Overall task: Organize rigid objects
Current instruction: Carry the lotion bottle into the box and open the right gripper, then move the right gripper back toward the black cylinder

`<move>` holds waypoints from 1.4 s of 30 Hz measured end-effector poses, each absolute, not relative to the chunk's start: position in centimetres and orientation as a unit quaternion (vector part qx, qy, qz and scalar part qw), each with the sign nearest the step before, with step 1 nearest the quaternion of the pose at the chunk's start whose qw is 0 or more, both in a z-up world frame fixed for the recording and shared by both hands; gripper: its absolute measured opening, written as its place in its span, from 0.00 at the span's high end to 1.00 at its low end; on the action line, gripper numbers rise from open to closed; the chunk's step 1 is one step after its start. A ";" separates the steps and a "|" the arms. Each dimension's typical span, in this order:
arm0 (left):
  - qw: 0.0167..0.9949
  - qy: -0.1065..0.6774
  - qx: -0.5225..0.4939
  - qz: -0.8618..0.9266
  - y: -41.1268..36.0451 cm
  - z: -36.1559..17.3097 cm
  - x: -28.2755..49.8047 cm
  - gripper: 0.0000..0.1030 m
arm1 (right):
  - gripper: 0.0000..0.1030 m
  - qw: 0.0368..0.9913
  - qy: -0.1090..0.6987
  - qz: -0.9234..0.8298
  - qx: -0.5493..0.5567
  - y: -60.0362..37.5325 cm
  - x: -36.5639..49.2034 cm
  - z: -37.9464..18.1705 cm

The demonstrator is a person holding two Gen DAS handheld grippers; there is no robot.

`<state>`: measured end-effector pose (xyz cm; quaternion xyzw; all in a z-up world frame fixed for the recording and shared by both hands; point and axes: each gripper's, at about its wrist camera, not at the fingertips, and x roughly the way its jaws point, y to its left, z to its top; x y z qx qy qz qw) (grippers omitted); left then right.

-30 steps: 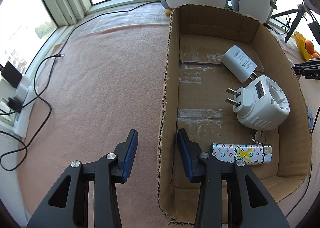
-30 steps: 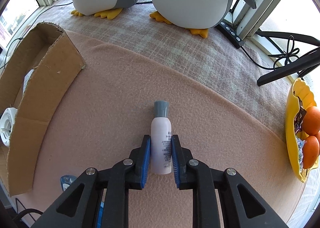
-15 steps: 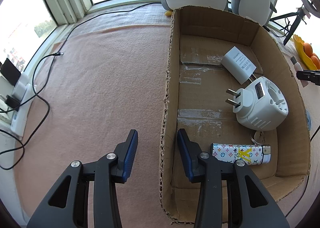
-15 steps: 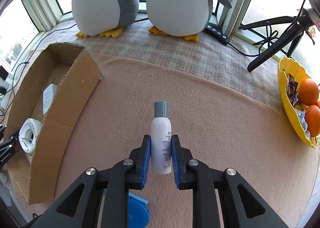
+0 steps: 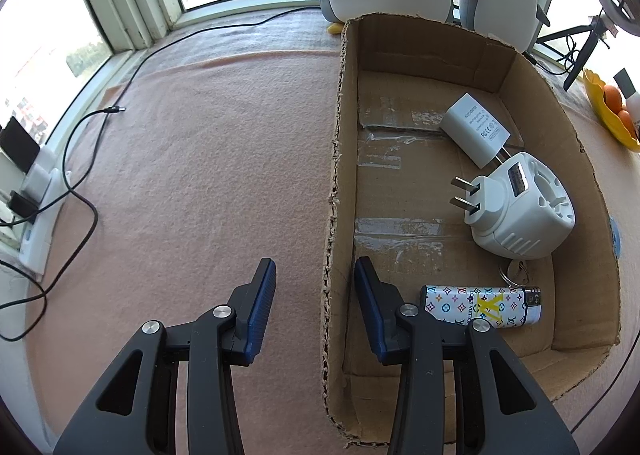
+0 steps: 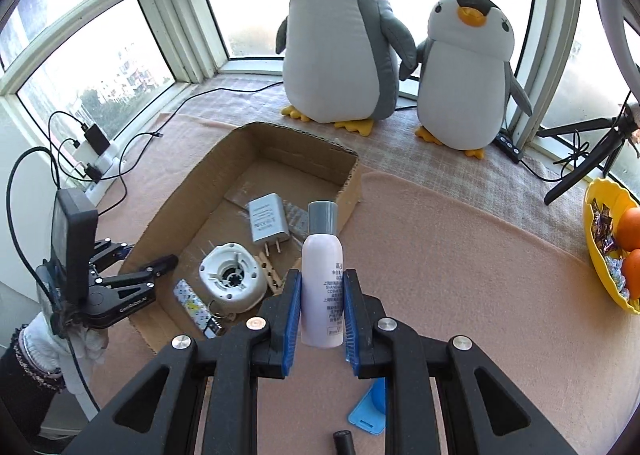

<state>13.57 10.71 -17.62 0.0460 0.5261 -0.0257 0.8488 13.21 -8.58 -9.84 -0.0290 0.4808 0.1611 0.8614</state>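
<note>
The right claw [image 6: 319,309] is gripping a pink bottle [image 6: 322,291] beside the cardboard box [image 5: 580,191] already holding a charger [image 5: 476,129], adapter [image 5: 520,211] and lighter [image 5: 480,305]; the left claw [image 5: 316,309] is straddling the box wall, its narrowest gape, while a blue item [image 6: 370,409] is waiting on the surface [image 6: 460,255]

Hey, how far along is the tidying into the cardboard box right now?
Done: a white charger, round white adapter and patterned lighter lie in the cardboard box. In hand: the right gripper clamps a pink bottle. Left: a blue item on the blanket.
</note>
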 end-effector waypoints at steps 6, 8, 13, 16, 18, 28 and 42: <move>0.849 0.527 0.044 -0.026 10.7 -17.6 13.6 0.61 | 0.82 0.847 0.488 0.202 -0.052 -4.6 11.7 -10.3; 0.849 0.527 0.043 -0.026 10.7 -17.6 13.6 0.61 | 0.82 0.842 0.492 0.212 -0.058 -3.6 11.2 -10.6; 0.849 0.527 0.042 -0.026 10.7 -17.5 13.6 0.61 | 0.82 0.831 0.504 0.226 -0.071 -1.6 10.7 -11.9; 0.849 0.526 0.042 -0.027 10.7 -17.5 13.6 0.61 | 0.82 0.825 0.510 0.231 -0.079 -0.8 10.4 -12.5; 0.849 0.527 0.041 -0.027 10.7 -17.5 13.6 0.61 | 0.82 0.822 0.513 0.233 -0.084 -0.4 10.3 -12.9; 0.849 0.526 0.042 -0.027 10.7 -17.5 13.6 0.61 | 0.82 0.819 0.516 0.230 -0.096 0.4 9.6 -13.5; 0.850 0.521 0.063 -0.036 10.5 -17.4 13.3 0.61 | 0.65 0.842 0.494 0.205 -0.068 -0.9 6.5 -9.5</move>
